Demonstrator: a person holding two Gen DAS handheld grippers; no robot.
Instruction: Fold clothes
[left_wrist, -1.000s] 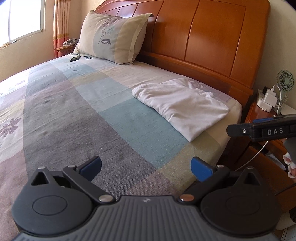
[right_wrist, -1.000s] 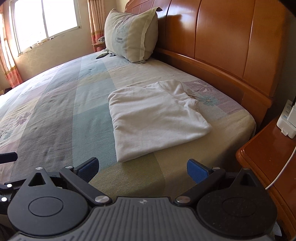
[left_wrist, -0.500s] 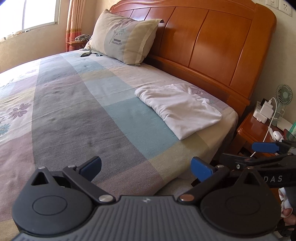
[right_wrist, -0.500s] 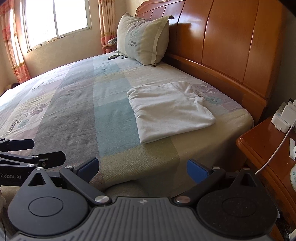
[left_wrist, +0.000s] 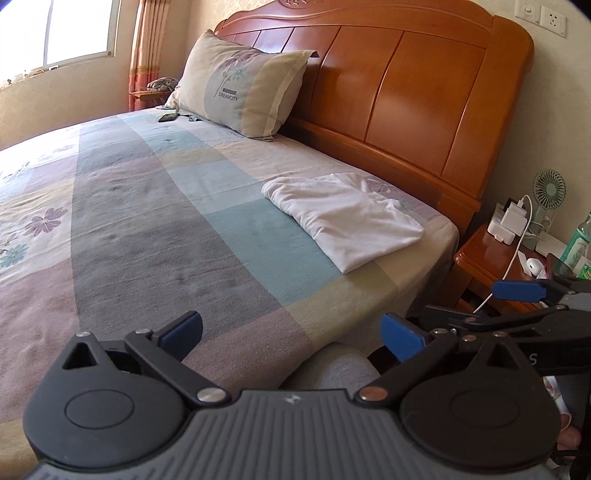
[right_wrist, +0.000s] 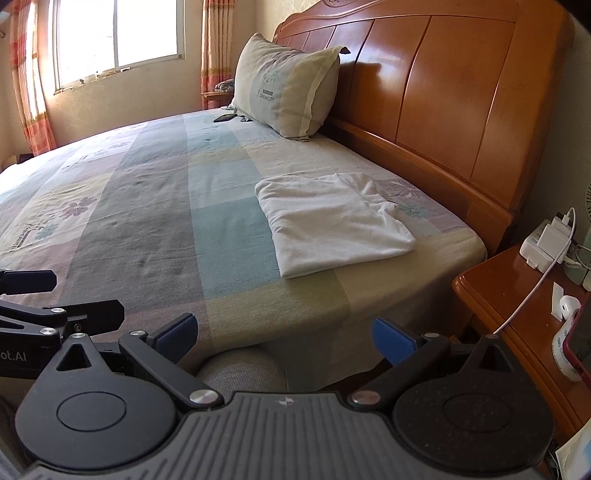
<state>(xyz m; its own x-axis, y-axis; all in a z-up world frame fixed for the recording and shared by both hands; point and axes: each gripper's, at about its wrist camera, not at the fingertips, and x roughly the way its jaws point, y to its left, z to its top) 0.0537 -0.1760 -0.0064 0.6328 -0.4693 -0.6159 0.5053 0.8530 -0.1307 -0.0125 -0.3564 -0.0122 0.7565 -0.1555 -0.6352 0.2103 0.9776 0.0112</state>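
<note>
Both my left gripper (left_wrist: 291, 332) and right gripper (right_wrist: 284, 332) gape empty off the bed's (right_wrist: 155, 206) edge; the folded white shirt (right_wrist: 328, 225) lies near its headboard corner, nothing between.

Daylight pours in through the window (right_wrist: 114, 35) off to my far left, blown out to pure white. It washes the bedsheet (right_wrist: 155, 206) nearest that window pale, while the end by the headboard (right_wrist: 436, 92) sits dimmer. The headboard throws back soft glossy glare, and the pillow (right_wrist: 288, 85) casts a shadow on it. Fisheye bending curves the bed's edges, corners go black. Focus looks crisp throughout.
</note>
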